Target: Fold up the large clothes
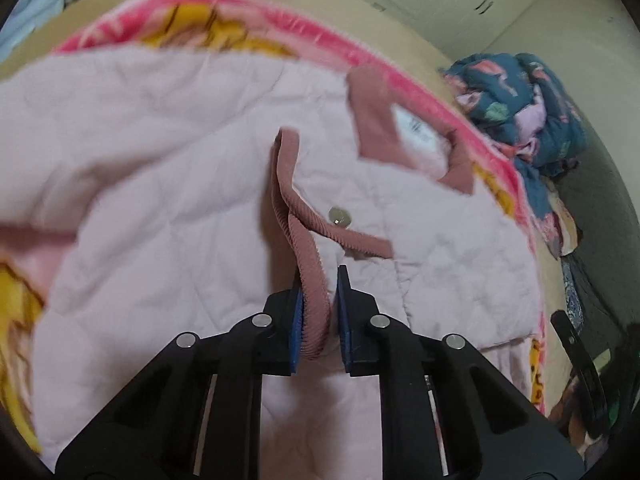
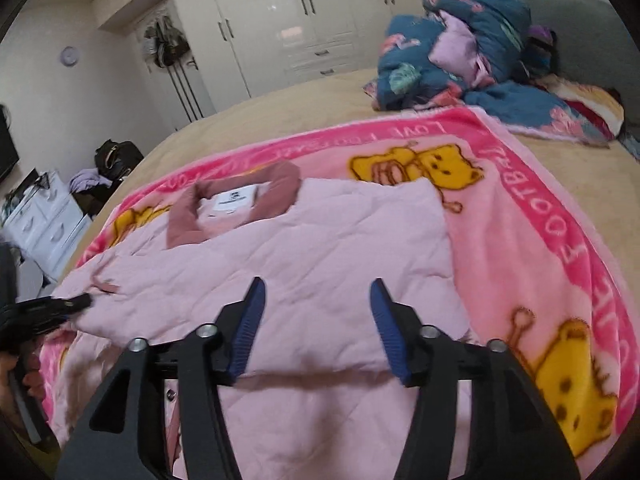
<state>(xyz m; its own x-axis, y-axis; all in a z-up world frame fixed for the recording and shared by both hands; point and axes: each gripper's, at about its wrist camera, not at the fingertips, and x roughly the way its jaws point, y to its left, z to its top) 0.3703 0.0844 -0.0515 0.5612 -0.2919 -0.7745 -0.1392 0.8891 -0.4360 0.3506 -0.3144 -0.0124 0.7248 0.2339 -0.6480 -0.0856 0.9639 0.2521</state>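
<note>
Left claw (image 1: 320, 300) around ribbed cuff (image 1: 310, 308) of pink quilted jacket (image 1: 160, 160).

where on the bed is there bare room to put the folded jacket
Bare tan bedsheet lies between the pink blanket's far edge and the wardrobe side. The headboard corner is crowded with a blue quilt heap.

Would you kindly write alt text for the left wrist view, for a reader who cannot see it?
The left tool pinches the ribbed dusty-pink cuff of a pale pink quilted jacket spread on a pink cartoon blanket. A metal snap and the jacket's collar lie beyond; crumpled blue bedding sits far right.
</note>
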